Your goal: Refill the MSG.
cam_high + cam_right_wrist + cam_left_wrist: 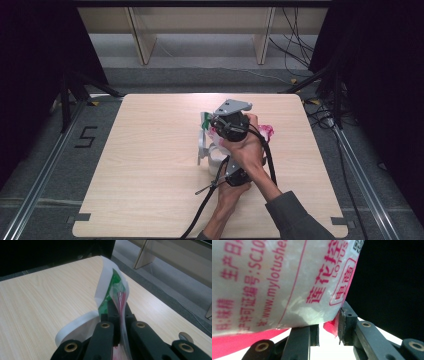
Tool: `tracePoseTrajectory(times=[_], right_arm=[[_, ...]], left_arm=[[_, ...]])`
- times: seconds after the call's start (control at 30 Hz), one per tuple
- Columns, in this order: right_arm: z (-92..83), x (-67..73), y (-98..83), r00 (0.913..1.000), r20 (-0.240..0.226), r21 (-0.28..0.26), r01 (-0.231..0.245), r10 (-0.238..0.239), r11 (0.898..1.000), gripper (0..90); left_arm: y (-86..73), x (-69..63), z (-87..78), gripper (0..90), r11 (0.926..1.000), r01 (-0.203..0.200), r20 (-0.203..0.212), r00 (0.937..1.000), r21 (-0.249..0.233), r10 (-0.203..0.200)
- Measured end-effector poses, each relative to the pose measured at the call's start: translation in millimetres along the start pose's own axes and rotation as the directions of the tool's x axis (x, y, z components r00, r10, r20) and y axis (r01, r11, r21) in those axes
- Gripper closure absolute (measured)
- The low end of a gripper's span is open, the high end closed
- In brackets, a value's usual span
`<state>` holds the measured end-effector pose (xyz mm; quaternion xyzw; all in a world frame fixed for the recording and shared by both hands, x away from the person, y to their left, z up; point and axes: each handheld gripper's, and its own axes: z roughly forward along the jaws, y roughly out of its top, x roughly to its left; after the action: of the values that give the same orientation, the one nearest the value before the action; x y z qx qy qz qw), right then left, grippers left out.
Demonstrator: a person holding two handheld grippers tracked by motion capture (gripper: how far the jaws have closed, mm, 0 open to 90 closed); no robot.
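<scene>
The light wooden table [150, 165] carried almost nothing but the work at its middle; beyond its far edge stood pale wooden furniture legs [142, 42] on the grey floor, with dark cables [295, 45] trailing off to the far right and black stands at either side. Over the table's centre, the person's two hands and both grippers crowded together, covering most of the plastic bag [207, 142] from above. The bag was translucent white film printed with pink-red Chinese lettering and a web address, with a red band along one edge and a green patch near its top; it stood lifted off the tabletop, curling. The right gripper [121, 315] was clamped tight on a thin upper edge of the bag. The left gripper [329, 326], nearer the person, had its jaws partly closed, pinching the bag's red lower corner.
</scene>
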<state>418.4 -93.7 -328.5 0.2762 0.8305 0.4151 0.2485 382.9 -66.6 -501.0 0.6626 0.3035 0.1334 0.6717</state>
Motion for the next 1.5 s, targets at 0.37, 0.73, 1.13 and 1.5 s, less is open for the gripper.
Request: tracePoseTrajectory(times=[0.37, 0.73, 1.13, 1.5], right_arm=[[1.0, -4.0, -3.4, 1.0000, -0.003, -0.001, -0.004, 0.004, 1.000, 90.0], [5.2, -1.5, -4.9, 1.0000, 0.008, 0.006, -0.003, 0.003, 1.000, 90.0], [2.5, -2.8, -3.8, 1.0000, -0.007, -0.003, -0.003, 0.003, 1.000, 90.0], [5.9, -0.6, -5.3, 0.9998, 0.010, 0.017, 0.019, -0.019, 1.000, 90.0]], left_arm=[[-3.8, -1.5, 2.7, 73.2, 0.9994, 0.034, -0.016, 0.9993, -0.009, -0.034], [-4.6, -5.7, 5.6, 73.2, 0.9958, 0.083, 0.000, 0.9965, -0.038, -0.083], [-3.0, -5.6, 3.6, 73.2, 0.9986, 0.045, -0.006, 0.9990, -0.026, -0.045], [-5.1, -12.1, 5.9, 73.2, 0.9952, 0.093, 0.038, 0.9951, -0.030, -0.092]])
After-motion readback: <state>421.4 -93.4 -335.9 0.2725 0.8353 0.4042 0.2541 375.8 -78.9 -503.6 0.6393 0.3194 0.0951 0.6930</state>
